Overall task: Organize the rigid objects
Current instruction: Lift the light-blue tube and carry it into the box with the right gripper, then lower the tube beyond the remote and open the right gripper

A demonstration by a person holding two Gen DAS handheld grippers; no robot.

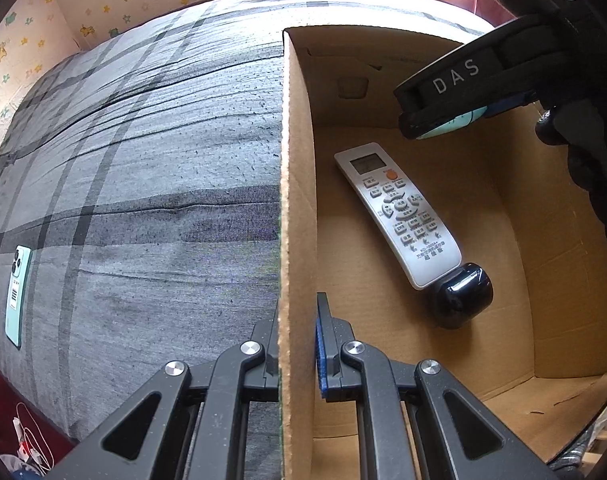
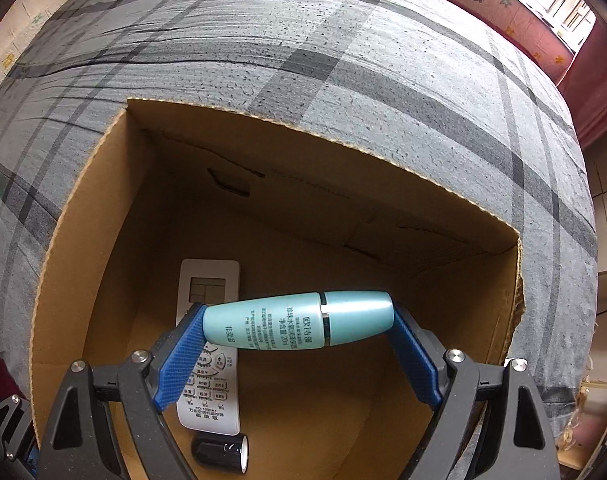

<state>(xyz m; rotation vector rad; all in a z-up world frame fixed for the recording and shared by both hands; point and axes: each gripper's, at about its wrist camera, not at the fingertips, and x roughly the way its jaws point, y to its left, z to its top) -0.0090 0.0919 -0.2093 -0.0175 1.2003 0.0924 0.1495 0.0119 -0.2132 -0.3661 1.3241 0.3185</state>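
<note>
The left gripper (image 1: pixel 297 344) is pinched narrow on the box's left wall (image 1: pixel 293 184), one finger outside and the blue pad inside, most likely to steady the box (image 2: pixel 83 216) on the grey checked bed (image 1: pixel 143 160) while things go in

The right gripper (image 2: pixel 299 332) holds a teal bottle (image 2: pixel 299 326) end to end: one blue pad on its base at the left, the other on its cap at the right, so the jaws stand wide. Gripped this way the bottle hangs over the open box, above the floor rather than on it, and I judge it is about to be set down inside

Its long axis runs left to right across the box, cap to the right. The remote (image 1: pixel 399 212) below lies roughly crosswise to it, display at the far end, with a small black case (image 1: pixel 461 294) touching its near end. A teal phone (image 1: pixel 17 292) lies on the bed, well left of the box
</note>
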